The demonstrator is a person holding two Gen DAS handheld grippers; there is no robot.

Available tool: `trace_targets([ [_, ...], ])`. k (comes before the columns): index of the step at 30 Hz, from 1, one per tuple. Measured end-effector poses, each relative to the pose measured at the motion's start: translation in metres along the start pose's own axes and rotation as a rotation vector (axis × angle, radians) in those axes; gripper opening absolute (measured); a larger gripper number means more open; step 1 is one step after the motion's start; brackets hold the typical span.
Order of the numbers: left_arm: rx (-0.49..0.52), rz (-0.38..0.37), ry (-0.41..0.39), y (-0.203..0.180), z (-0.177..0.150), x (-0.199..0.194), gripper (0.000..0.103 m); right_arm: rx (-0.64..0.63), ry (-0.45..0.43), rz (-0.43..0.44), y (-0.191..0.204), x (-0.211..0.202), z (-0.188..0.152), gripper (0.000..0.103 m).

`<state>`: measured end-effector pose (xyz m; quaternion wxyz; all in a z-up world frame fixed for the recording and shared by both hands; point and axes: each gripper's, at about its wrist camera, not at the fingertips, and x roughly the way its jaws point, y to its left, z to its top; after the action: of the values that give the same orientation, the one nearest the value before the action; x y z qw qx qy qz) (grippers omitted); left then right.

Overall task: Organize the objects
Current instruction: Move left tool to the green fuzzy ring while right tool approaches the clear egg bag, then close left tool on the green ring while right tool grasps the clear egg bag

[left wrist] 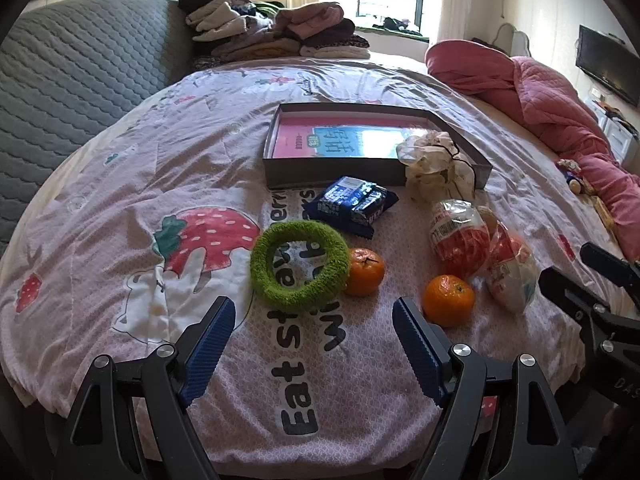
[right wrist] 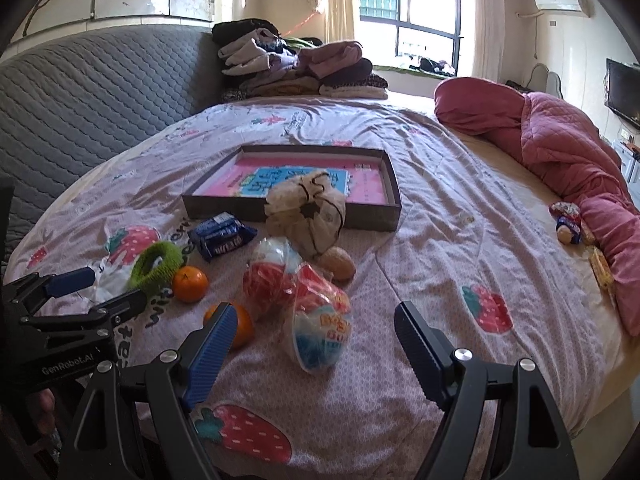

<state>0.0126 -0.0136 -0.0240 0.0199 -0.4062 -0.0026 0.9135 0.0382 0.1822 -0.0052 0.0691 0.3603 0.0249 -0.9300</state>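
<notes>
While both grippers hover low over the bedsheet (left wrist: 120,168), I log the scene from left to right. My left gripper (left wrist: 313,316) has its jaws spread wide, blue pads facing each other, holding nothing and touching nothing; only printed sheet lies between them. Just ahead of it lies the green ring (left wrist: 300,266), flat on the sheet, and an orange (left wrist: 363,271) touches the ring's right edge. Behind the ring sits a dark blue snack pack (left wrist: 354,202), near the front wall of the shallow box (left wrist: 332,168), which holds a pink and blue book (left wrist: 340,140). A crumpled pale bag (left wrist: 438,160) rests against the box's right front corner. Right of centre, a second orange (left wrist: 448,300) lies just beside two wrapped packets, one red and white (left wrist: 460,236), the other clear with white contents (left wrist: 512,276), the two touching each other. My right gripper (right wrist: 316,330) is likewise wide open and empty. In its view the clear packet lies between and just beyond the fingertips, not gripped, and the second orange is partly hidden behind the left pad (right wrist: 212,352); contact there I cannot tell. Far right, a pink quilt (left wrist: 560,108) is bunched along the bed edge.
</notes>
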Motion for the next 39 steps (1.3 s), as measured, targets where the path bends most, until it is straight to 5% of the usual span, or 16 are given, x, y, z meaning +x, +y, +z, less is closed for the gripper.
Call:
trace_targets([
  [26,0.033,-0.031,0.024,0.019,0.003,0.049,0.081,0.099,0.086,0.065,-0.021,0.052,-0.010,0.080],
  [32,0.030,-0.086,0.045,0.025,0.001,0.062,0.059,0.101,0.091,0.083,-0.020,0.059,-0.009,0.078],
  [39,0.042,-0.114,0.029,0.027,0.002,0.065,0.043,0.101,0.122,0.106,-0.016,0.070,-0.011,0.062],
])
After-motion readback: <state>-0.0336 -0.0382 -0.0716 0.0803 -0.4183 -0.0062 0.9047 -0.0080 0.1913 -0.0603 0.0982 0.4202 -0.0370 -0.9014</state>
